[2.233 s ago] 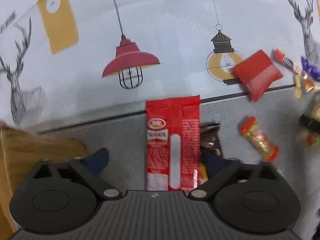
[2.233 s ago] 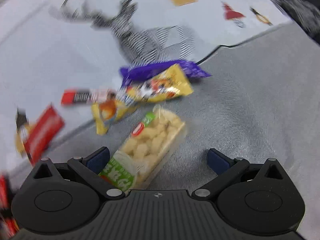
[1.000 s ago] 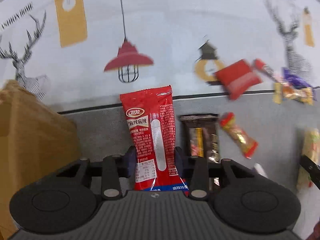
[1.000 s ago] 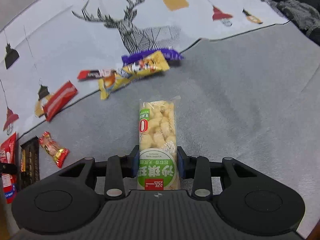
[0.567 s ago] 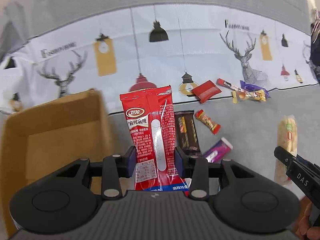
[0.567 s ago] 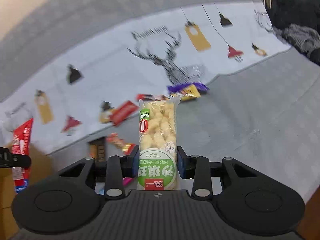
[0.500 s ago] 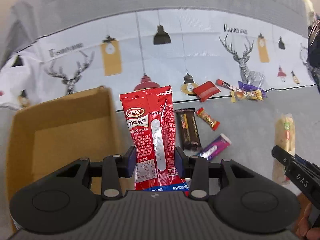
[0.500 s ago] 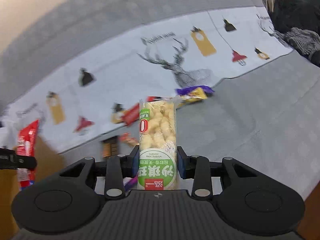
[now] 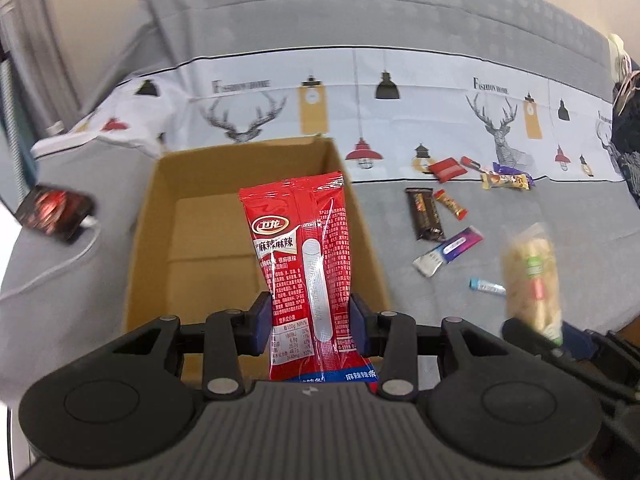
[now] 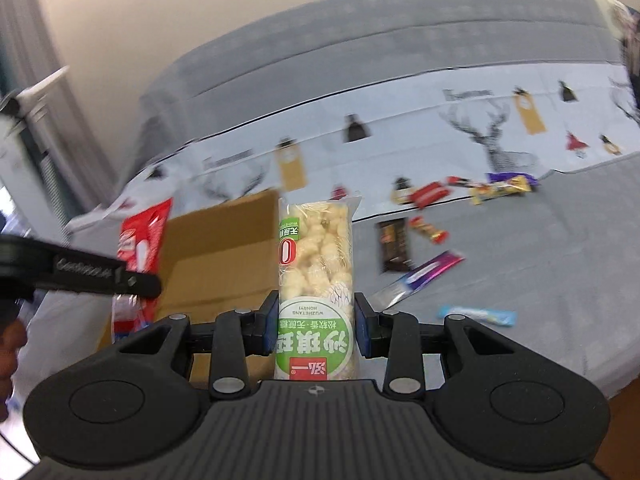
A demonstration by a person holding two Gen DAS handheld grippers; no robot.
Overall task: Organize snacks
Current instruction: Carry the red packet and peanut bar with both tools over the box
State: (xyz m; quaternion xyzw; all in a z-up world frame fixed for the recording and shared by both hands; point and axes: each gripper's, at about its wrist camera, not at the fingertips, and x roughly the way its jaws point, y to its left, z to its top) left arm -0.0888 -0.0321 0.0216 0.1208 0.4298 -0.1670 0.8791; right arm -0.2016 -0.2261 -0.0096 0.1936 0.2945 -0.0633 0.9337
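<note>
My left gripper (image 9: 311,322) clamps its fingers on the red spicy-strip packet (image 9: 305,256), held upright over the open cardboard box (image 9: 208,236). My right gripper (image 10: 316,330) pinches the puffed-rice pack (image 10: 316,276) beside the box.

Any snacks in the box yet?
No: the left wrist view shows the box floor bare, with the red pack clamped in the left gripper.

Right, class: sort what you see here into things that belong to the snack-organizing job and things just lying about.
Job:
- red snack pack, in the left gripper
- puffed snack bar, in the right gripper
- cardboard box
- loose snacks on the cover

Lying about:
- dark phone-like item
- white cable
</note>
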